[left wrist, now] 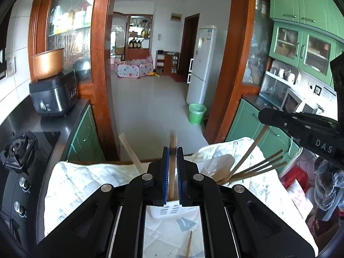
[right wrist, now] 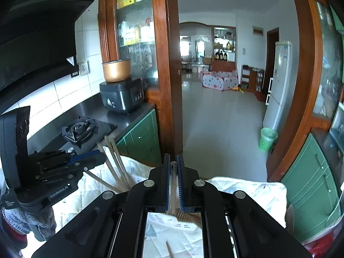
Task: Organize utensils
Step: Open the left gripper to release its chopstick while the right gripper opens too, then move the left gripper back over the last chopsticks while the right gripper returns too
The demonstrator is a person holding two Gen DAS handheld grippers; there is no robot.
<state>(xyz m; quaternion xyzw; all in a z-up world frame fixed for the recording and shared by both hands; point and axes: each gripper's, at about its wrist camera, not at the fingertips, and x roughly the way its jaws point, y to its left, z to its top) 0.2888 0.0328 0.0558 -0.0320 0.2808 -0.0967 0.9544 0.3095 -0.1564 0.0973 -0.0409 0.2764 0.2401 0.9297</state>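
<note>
Both my grippers, left [left wrist: 172,153] and right [right wrist: 173,160], pinch one chopstick [left wrist: 173,142] each above the white quilted cloth [left wrist: 90,178]. Beyond, a tiled floor [left wrist: 150,107] runs past green cabinets [right wrist: 142,137]

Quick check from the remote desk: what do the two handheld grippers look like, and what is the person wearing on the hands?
Both are black linkage grippers with silver pivot pins and blue ribbed pads: left gripper, right gripper. Seen side-on, the left one carries white "GenRobot.AI" lettering and a tall black housing; the right one shows white letters "DAS". A grey knitted glove or cuff covers the hand at each grip. No cables visible.
</note>
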